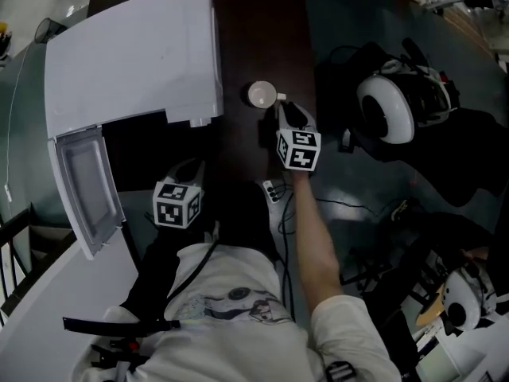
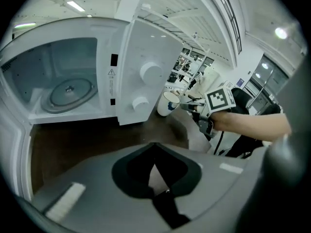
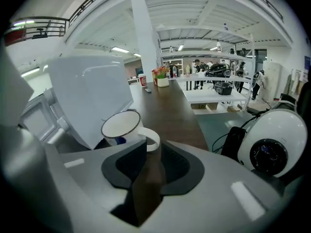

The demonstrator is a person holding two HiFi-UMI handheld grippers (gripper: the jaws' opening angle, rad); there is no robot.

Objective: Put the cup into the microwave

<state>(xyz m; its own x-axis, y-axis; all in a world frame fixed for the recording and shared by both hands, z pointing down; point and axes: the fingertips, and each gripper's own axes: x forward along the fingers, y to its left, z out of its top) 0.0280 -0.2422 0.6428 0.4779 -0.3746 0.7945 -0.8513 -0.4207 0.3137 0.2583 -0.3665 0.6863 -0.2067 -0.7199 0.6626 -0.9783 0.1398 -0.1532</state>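
Jaws of the right gripper [image 3: 149,149] stand released and empty, the handle of the white cup [image 3: 121,126] just beyond their tips. The cup sits upright on the dark worktop [image 3: 170,110] beside the open microwave [image 2: 136,81]. Jaws of the left gripper [image 2: 154,152] are clenched on nothing.

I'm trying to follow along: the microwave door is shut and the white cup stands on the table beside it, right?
Not quite: the microwave door is open, swung out to the side, as the head view shows. The white cup does stand on the table beside it.
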